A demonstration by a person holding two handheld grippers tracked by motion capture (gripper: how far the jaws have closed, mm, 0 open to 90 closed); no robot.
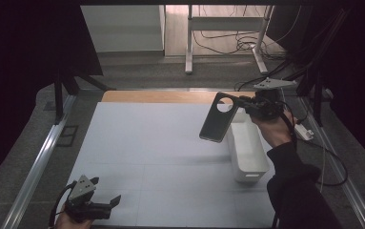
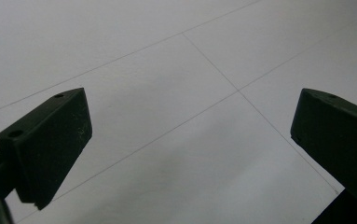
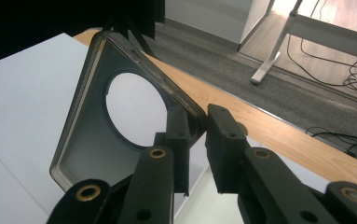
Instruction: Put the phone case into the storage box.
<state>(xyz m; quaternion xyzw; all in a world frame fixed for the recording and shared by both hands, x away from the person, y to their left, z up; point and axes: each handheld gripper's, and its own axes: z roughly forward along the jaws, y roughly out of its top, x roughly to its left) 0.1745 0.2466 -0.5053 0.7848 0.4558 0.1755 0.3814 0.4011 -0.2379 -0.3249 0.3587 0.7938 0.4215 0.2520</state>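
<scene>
A dark, see-through phone case (image 1: 215,125) with a large round camera hole hangs tilted in the air over the table's right side. My right gripper (image 1: 242,106) is shut on the case's top edge, beside the hole. In the right gripper view the case (image 3: 85,140) stands to the left, with its rim pinched between the two black jaws of the right gripper (image 3: 197,125). My left gripper (image 1: 106,191) rests low at the table's near left corner. Its jaws stand wide apart over the bare white surface, and nothing is between them in the left gripper view (image 2: 190,123).
A white rectangular bin (image 1: 254,168) stands on the right of the white table mat (image 1: 147,143), partly below the case. A strip of wooden tabletop (image 1: 156,97) shows at the far edge. Metal rails run along both sides; desk legs and cables lie beyond.
</scene>
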